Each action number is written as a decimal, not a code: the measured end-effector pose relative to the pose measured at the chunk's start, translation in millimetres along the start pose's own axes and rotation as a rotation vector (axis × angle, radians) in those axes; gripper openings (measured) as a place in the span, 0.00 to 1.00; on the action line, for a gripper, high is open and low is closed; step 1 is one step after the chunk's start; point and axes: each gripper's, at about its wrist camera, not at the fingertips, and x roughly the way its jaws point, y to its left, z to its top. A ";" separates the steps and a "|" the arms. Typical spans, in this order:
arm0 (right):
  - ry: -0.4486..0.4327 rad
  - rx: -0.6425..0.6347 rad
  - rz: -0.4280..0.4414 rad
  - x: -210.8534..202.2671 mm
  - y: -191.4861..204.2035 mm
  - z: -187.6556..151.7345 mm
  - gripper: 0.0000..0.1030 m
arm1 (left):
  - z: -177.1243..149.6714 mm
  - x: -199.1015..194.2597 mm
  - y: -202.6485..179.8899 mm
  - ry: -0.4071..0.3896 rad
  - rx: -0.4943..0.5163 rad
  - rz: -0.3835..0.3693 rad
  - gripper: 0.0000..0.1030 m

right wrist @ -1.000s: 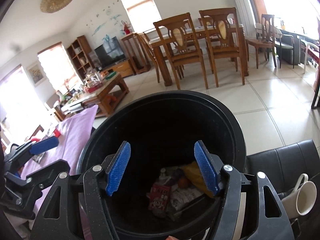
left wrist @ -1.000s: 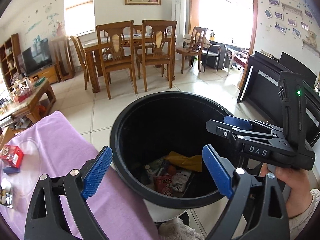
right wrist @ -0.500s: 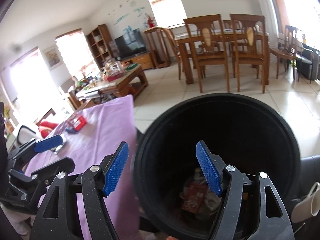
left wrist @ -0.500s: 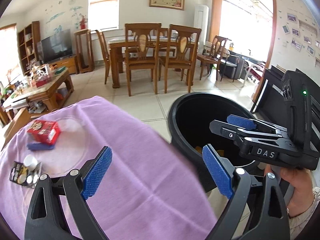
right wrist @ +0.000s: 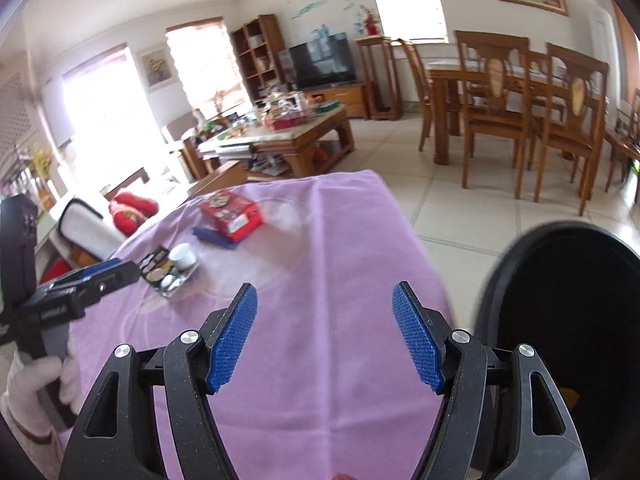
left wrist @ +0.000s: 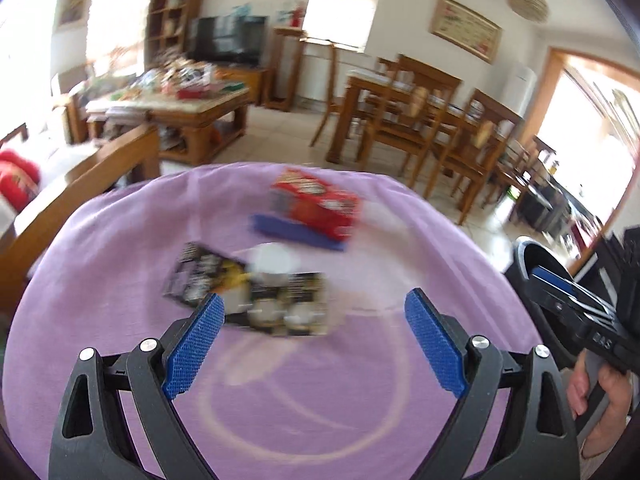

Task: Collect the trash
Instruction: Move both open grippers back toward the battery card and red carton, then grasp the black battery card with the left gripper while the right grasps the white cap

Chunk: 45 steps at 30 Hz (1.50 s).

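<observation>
Trash is sitting on the bench, under a purple cloth, ahead of both tongs. Left tongs are standing apart with nothing between the blue pads, hovering over the cloth. Just beyond their tips: a dark printed wrapper lying flat, with a small white cup on or right against it; motion blur is making the contact hard to read. Farther out from the same tongs: a red carton resting on a flat blue piece.

Right tongs are also standing apart, empty, over bare cloth. From them, the dark printed wrapper and white cup are sitting ahead and to the left, with the red carton and blue piece farther out on the same side. Black bin is sitting just right of the right tongs, off the bench edge, mouth open; a bit of yellow is showing low inside.

Left tongs are showing at the left edge of the right wrist view, gloved hand on the handle. Right tongs are showing at the right edge of the left wrist view, bare hand gripping the handle, with the bin rim behind them.
</observation>
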 end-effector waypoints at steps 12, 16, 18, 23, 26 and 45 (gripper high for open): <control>0.095 -0.140 0.122 95.3 107.3 43.1 0.64 | 12.3 35.5 88.0 0.132 -0.220 -0.133 0.59; 0.139 -0.155 0.109 121.9 119.1 46.9 0.59 | 10.9 51.5 79.3 0.157 -0.219 -0.200 0.21; 0.164 -0.162 0.093 133.8 120.1 47.0 0.58 | 7.7 58.4 83.8 0.162 -0.274 -0.262 0.13; 0.213 -0.223 0.073 158.6 135.1 44.7 0.54 | 4.1 49.8 80.6 0.125 -0.275 -0.293 0.05; 0.236 -0.264 0.075 172.9 147.7 43.9 0.54 | 2.3 51.1 74.3 0.131 -0.253 -0.288 0.05; 0.157 -0.194 0.142 146.7 149.4 57.0 0.36 | 9.2 39.2 51.0 0.052 -0.076 -0.175 0.04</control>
